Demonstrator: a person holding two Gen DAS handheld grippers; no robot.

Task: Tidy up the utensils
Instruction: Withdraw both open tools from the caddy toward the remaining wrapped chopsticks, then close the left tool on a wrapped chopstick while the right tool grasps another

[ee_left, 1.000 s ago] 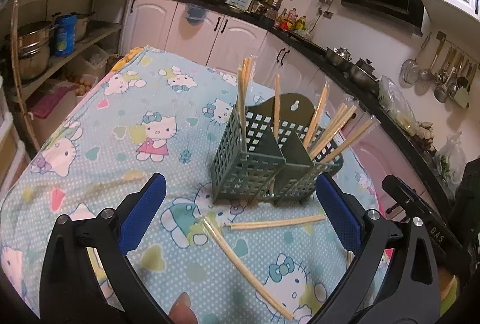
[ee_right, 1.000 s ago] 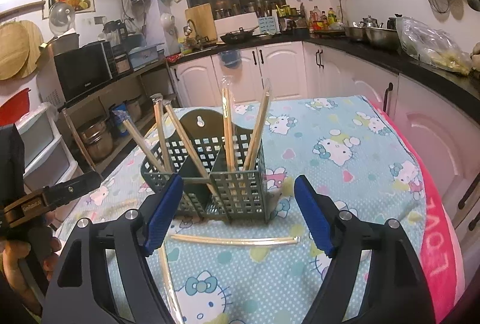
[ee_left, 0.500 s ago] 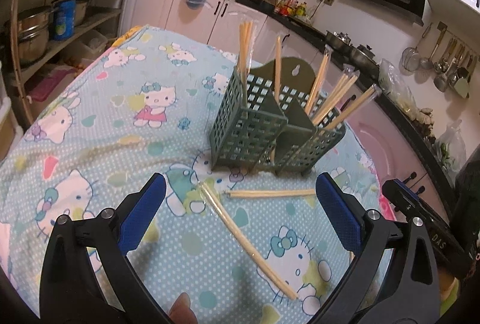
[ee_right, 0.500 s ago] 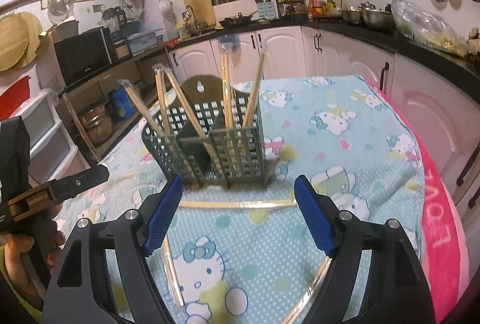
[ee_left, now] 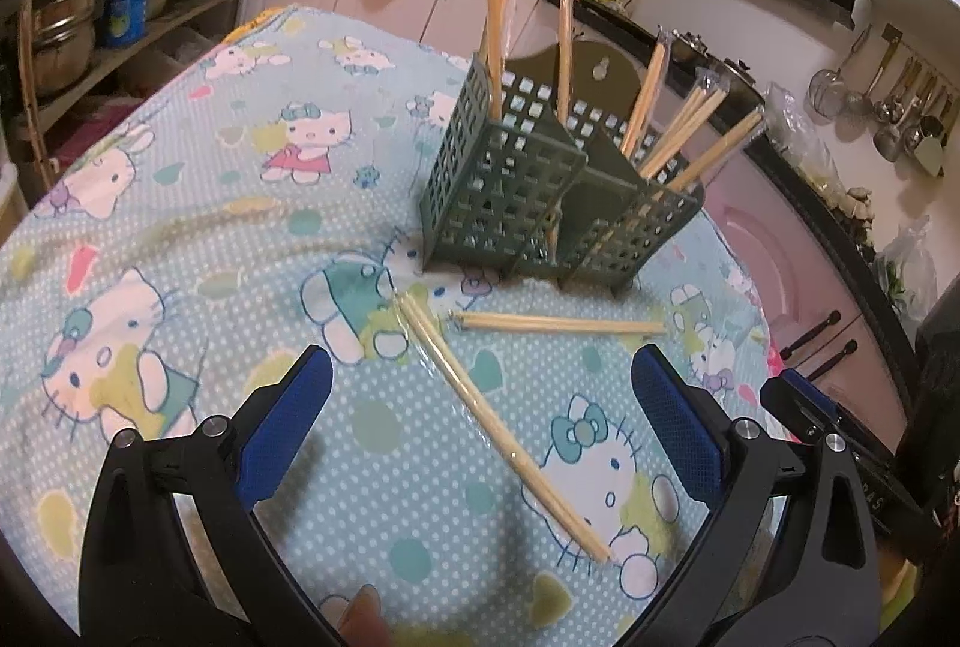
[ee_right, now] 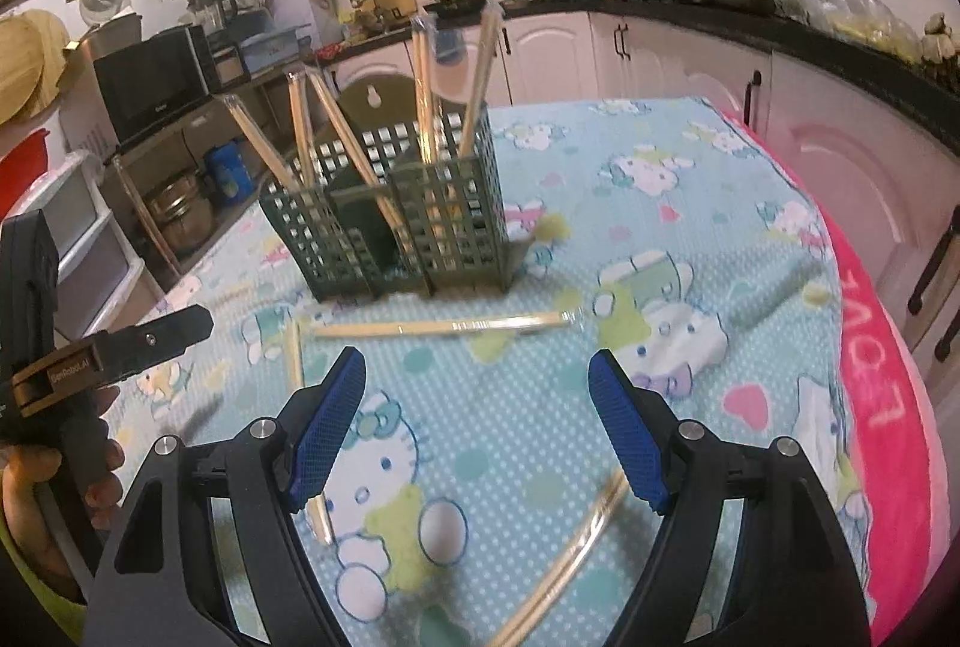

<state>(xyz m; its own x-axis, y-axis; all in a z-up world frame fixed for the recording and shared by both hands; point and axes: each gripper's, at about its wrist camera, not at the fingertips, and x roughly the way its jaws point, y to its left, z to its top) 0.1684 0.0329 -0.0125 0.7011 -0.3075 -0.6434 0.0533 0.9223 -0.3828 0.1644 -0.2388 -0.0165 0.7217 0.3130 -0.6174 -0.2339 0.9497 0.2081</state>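
Note:
A dark green slotted utensil caddy (ee_left: 540, 203) (ee_right: 420, 233) stands on the Hello Kitty tablecloth with several wrapped chopstick pairs upright in it. One loose pair (ee_left: 558, 326) (ee_right: 444, 327) lies crosswise just in front of it. A second pair (ee_left: 504, 431) (ee_right: 297, 365) lies diagonally, nearer to me. A third pair (ee_right: 570, 557) lies under the right gripper. My left gripper (ee_left: 480, 383) is open above the diagonal pair, holding nothing. My right gripper (ee_right: 477, 371) is open too, short of the crosswise pair, with nothing between its pads.
The cloth-covered table (ee_left: 180, 239) ends close to white cabinets (ee_right: 840, 179) on the right. A shelf with pots (ee_left: 66, 29) stands to the left. The other hand's gripper (ee_right: 114, 347) shows at the left edge of the right wrist view.
Both grippers have sunk toward the table and tipped downward; the caddy and loose chopsticks now sit nearer and higher in both views. Jaws stay as wide as before.

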